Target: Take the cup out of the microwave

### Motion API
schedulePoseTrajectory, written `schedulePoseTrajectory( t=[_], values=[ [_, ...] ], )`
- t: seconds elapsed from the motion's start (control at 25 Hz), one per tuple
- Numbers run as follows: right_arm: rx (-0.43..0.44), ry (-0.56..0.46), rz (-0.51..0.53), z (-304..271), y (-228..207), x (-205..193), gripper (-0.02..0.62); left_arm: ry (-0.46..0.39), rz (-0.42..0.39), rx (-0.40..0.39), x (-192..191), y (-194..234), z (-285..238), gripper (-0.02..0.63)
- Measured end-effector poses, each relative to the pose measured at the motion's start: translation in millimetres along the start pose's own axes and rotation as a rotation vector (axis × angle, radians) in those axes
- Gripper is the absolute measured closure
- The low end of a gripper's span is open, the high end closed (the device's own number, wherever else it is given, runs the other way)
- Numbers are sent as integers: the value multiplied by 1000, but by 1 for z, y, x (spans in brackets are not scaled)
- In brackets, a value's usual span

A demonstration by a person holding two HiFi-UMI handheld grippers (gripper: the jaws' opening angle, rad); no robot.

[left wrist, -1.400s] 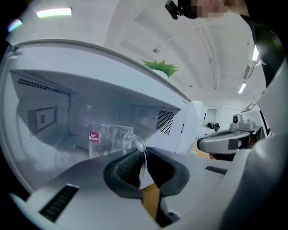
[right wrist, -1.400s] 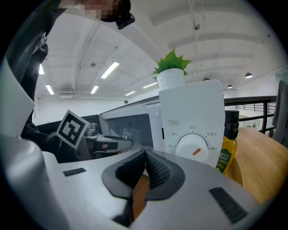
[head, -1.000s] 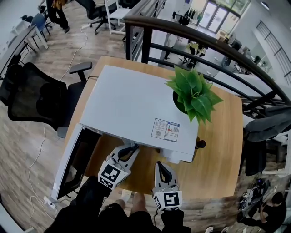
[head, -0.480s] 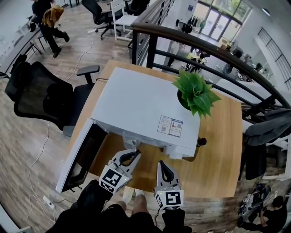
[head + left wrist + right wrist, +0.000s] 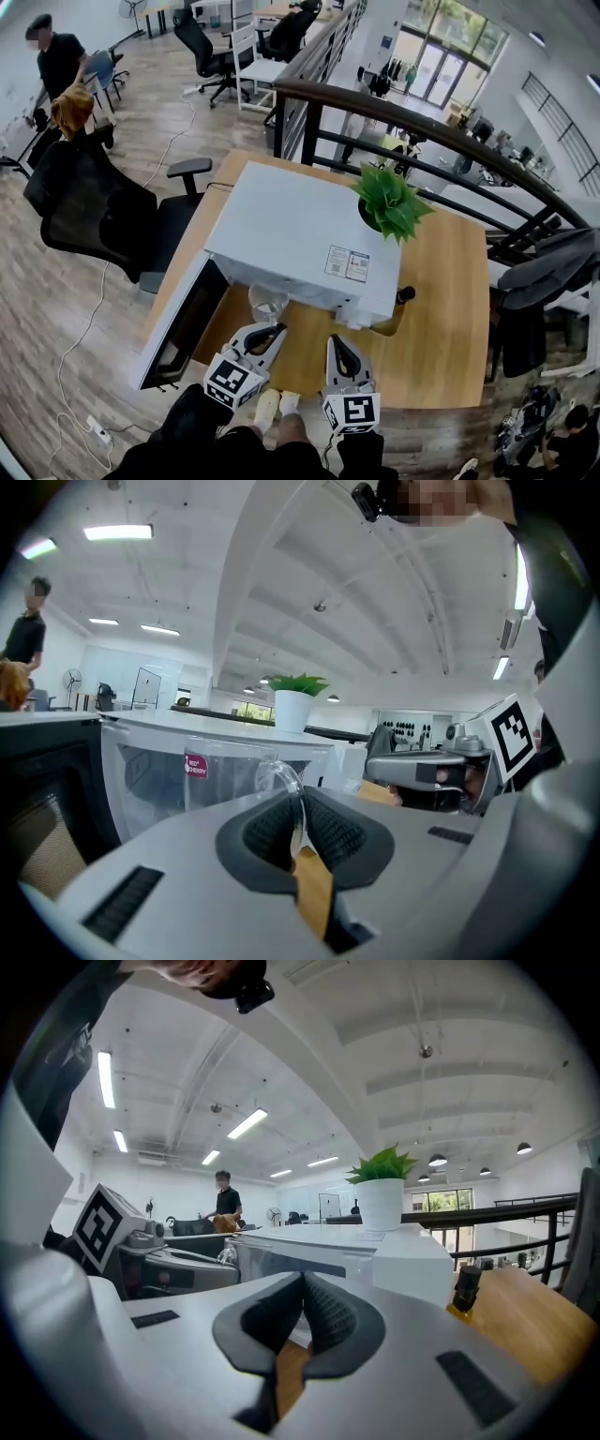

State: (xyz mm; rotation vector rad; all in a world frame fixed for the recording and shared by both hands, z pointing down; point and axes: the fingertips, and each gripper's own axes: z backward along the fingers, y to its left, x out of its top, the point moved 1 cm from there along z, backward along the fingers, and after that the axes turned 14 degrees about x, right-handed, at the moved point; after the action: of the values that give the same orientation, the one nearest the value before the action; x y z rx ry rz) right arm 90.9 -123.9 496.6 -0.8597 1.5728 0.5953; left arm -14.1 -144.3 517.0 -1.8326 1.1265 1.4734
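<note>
While outside the microwave (image 5: 291,225), glass cup (image 5: 267,302), handle (image 5: 283,772) in left claw (image 5: 270,330)

The wooden bench (image 5: 450,309) and the white box-shaped microwave (image 5: 291,225) are viewed steeply from above in the head view. Each gripper view is taken low and close behind its own jaws, faced almost level toward the microwave. The green potted plant in a white pot (image 5: 389,202) (image 5: 293,708) (image 5: 382,1202) is shared by all three.
</note>
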Motion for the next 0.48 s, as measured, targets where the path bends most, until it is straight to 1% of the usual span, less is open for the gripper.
schedulePoseTrajectory(
  t=[0.48],
  values=[
    [-60,-64,70,29,12,56,580,-128,-43,31,74,5,49,569]
  ],
)
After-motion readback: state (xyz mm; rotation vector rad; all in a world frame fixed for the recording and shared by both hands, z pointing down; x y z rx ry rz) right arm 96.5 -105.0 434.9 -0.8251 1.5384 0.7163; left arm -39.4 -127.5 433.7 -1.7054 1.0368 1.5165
